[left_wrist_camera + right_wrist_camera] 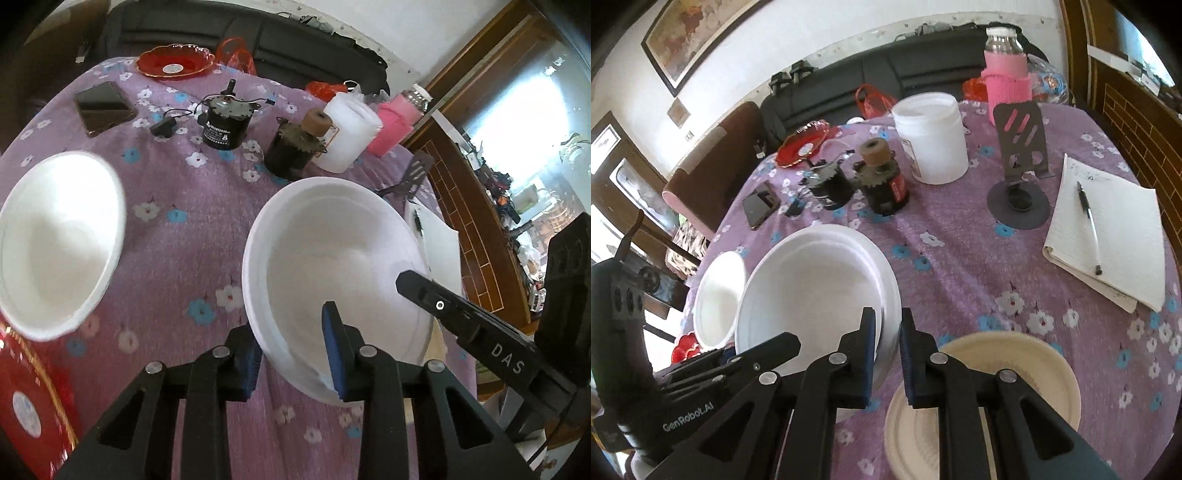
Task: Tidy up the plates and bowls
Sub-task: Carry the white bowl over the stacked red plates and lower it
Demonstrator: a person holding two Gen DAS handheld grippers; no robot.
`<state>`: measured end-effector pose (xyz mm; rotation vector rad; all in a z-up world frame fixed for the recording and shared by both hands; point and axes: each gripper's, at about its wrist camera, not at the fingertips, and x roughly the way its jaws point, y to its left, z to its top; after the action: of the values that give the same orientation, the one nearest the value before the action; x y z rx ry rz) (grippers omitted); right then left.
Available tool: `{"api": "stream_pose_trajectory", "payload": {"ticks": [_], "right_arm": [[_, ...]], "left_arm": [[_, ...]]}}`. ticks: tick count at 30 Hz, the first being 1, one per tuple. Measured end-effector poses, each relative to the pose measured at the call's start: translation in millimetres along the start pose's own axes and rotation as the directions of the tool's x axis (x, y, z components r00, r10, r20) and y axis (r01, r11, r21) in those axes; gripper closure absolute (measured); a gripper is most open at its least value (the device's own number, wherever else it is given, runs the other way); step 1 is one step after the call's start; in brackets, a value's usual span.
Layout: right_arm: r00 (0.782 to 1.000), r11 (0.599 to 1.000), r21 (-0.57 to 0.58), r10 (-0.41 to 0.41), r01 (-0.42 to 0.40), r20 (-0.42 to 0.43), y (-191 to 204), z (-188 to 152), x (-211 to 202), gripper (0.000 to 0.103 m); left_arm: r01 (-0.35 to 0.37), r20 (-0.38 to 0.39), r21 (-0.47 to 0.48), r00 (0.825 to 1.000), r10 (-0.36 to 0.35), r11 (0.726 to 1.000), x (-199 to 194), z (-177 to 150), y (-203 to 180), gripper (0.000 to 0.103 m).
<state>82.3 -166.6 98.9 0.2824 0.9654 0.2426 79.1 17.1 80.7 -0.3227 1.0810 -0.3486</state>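
The white foam bowl [343,258] sat tilted above the tabletop [177,192], its near rim straddled by my left fingers [334,350] and its right rim by my narrowly parted right fingers [873,350], and I judged uneven squeezing could crack it.
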Motion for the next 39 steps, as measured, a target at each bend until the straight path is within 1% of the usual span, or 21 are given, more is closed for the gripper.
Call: {"api": "stream_pose_trajectory", "payload": {"ticks": [5, 10, 16, 20, 24, 26, 27, 30, 34, 36, 39], "right_arm": [[1.0, 1.0, -0.026, 0.006, -0.005, 0.029, 15, -15, -22, 0.089], [0.999, 0.999, -0.052, 0.012, -0.009, 0.05, 27, -35, -41, 0.089], [0.997, 0.997, -0.069, 0.03, -0.025, 0.072, 39, -58, -58, 0.089], [0.995, 0.994, -0.095, 0.059, -0.051, 0.084, 54, -77, -69, 0.089], [0.994, 0.989, -0.128, 0.086, -0.076, 0.073, 76, -94, -71, 0.089], [0.994, 0.984, -0.159, 0.086, -0.075, 0.065, 92, -101, -67, 0.089], [0.994, 0.983, -0.168, 0.091, -0.08, 0.059, 98, -104, -66, 0.089], [0.993, 0.975, -0.192, 0.118, -0.11, 0.031, 124, -113, -56, 0.089], [0.988, 0.962, -0.23, 0.152, -0.147, 0.002, 161, -122, -43, 0.088], [0.986, 0.953, -0.253, 0.168, -0.166, -0.012, 183, -126, -36, 0.088], [0.983, 0.94, -0.288, 0.178, -0.181, -0.036, 212, -130, -21, 0.088]], "left_arm": [[0.009, 0.014, -0.003, 1.0, -0.009, 1.0, -19, -17, 1, 0.074], [0.002, 0.059, 0.014, 0.998, -0.002, 1.0, -44, -38, 0, 0.074], [0.002, 0.097, 0.014, 0.995, -0.004, 1.0, -69, -65, 4, 0.074], [-0.006, 0.132, 0.001, 0.991, 0.005, 1.0, -88, -86, 12, 0.074], [-0.008, 0.173, -0.036, 0.985, 0.014, 0.999, -110, -107, 30, 0.074], [-0.017, 0.199, -0.048, 0.98, 0.026, 0.999, -123, -116, 40, 0.074], [-0.029, 0.225, -0.059, 0.974, 0.042, 0.998, -133, -122, 48, 0.074], [-0.037, 0.277, -0.097, 0.959, 0.062, 0.995, -156, -132, 70, 0.073], [-0.048, 0.324, -0.153, 0.941, 0.096, 0.987, -182, -142, 101, 0.073], [-0.066, 0.346, -0.188, 0.929, 0.129, 0.98, -193, -145, 121, 0.073], [-0.098, 0.357, -0.238, 0.916, 0.181, 0.966, -201, -146, 148, 0.073]]}}
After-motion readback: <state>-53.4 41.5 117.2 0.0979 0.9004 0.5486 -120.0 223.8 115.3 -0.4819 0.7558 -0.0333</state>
